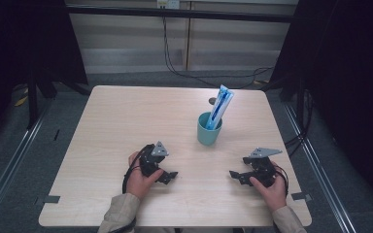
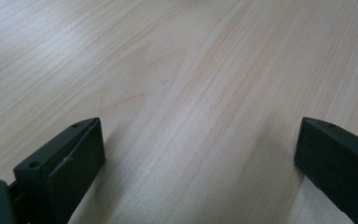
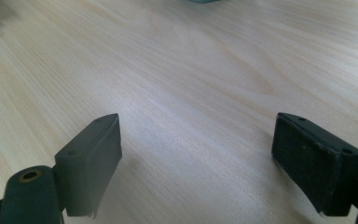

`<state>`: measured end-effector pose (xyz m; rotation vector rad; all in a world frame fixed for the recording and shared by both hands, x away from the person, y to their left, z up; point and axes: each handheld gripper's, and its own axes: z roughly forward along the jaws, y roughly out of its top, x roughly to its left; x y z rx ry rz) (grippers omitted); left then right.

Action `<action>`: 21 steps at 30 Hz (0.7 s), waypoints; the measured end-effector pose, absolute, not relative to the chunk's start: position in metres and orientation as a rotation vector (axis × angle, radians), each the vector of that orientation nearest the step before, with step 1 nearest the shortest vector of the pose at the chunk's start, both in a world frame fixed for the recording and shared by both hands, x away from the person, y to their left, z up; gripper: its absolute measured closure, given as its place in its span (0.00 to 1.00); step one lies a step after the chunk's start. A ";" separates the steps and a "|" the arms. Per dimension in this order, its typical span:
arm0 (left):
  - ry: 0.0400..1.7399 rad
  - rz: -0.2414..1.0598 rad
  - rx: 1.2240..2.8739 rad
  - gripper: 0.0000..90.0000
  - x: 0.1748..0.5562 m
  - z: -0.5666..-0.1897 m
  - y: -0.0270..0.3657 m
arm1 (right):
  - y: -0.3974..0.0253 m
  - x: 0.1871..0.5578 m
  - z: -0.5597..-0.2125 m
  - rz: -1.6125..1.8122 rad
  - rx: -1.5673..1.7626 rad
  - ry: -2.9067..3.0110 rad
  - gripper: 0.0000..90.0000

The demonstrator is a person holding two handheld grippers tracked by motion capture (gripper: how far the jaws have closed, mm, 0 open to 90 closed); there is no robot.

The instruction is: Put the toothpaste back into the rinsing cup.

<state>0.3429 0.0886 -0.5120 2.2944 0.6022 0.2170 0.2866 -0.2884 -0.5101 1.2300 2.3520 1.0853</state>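
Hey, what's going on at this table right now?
A person sits at a wooden table holding a gripper in each hand. The left gripper and right gripper both sit low near the table's front edge, jaws open and holding nothing. Farther back, a teal cup stands upright with a blue-and-white tube sticking out of it, untouched.

My left gripper [image 1: 167, 171] and right gripper [image 1: 238, 175] rest near me on the table [image 1: 126, 111]; the cup [image 1: 209, 130] stands beyond, between them, holding a packet [image 1: 221, 107].
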 end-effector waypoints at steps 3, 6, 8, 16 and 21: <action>0.602 0.217 2.292 0.02 0.343 -0.512 0.089 | -0.288 0.286 -0.510 1.072 1.213 2.356 0.17; 0.602 0.217 2.293 0.02 0.343 -0.512 0.089 | -0.286 0.285 -0.512 1.052 1.162 2.364 0.16; 0.602 0.217 2.295 0.02 0.343 -0.512 0.089 | -0.285 0.283 -0.512 1.033 1.136 2.372 0.15; 0.602 0.217 2.292 0.02 0.343 -0.512 0.088 | -0.285 0.284 -0.512 1.032 1.138 2.373 0.15; 0.602 0.216 2.295 0.02 0.343 -0.512 0.089 | -0.285 0.283 -0.512 1.031 1.142 2.372 0.15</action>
